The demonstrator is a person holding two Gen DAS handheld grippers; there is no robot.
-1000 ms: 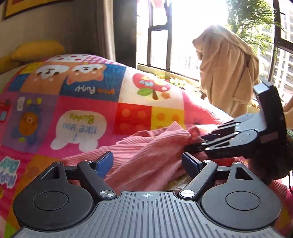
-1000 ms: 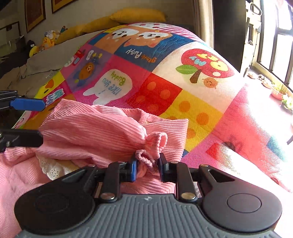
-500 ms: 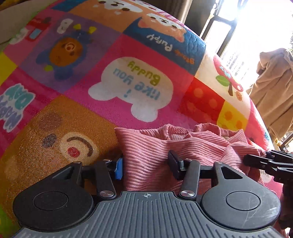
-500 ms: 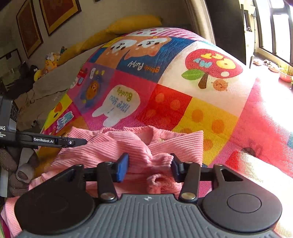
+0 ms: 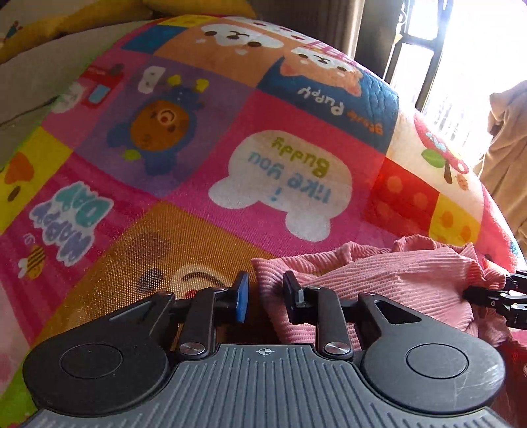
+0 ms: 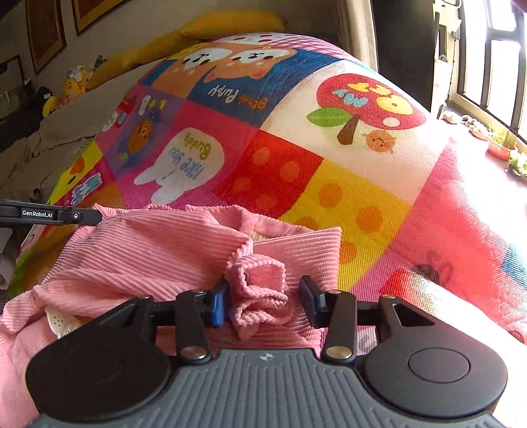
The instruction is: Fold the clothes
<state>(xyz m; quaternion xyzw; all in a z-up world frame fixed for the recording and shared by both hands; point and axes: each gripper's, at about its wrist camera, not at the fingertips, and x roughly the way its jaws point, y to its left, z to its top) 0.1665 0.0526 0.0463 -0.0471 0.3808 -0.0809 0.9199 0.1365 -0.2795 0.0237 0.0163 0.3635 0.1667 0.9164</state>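
Note:
A pink ribbed garment (image 5: 388, 280) lies bunched on a bright cartoon-print bed cover (image 5: 197, 164). My left gripper (image 5: 265, 296) is open, its jaws astride the garment's left corner. In the right wrist view the garment (image 6: 148, 250) spreads left, and a rolled cuff (image 6: 260, 286) sits between the jaws of my open right gripper (image 6: 263, 301). The jaws are not closed on it. The right gripper's tip shows at the right edge of the left wrist view (image 5: 497, 296). The left gripper's finger (image 6: 49, 214) shows at the left of the right wrist view.
Yellow pillows (image 6: 230, 23) and soft toys (image 6: 70, 89) lie at the head of the bed. A beige garment (image 5: 507, 158) hangs by the bright window on the right. The bed cover (image 6: 329, 158) stretches ahead of the garment. A window sill with plants (image 6: 500, 145) is at the right.
The right gripper opened and let go of the pink cuff, which now rests loose between its jaws. The left gripper dropped to the garment's left corner and its jaws narrowed around it.

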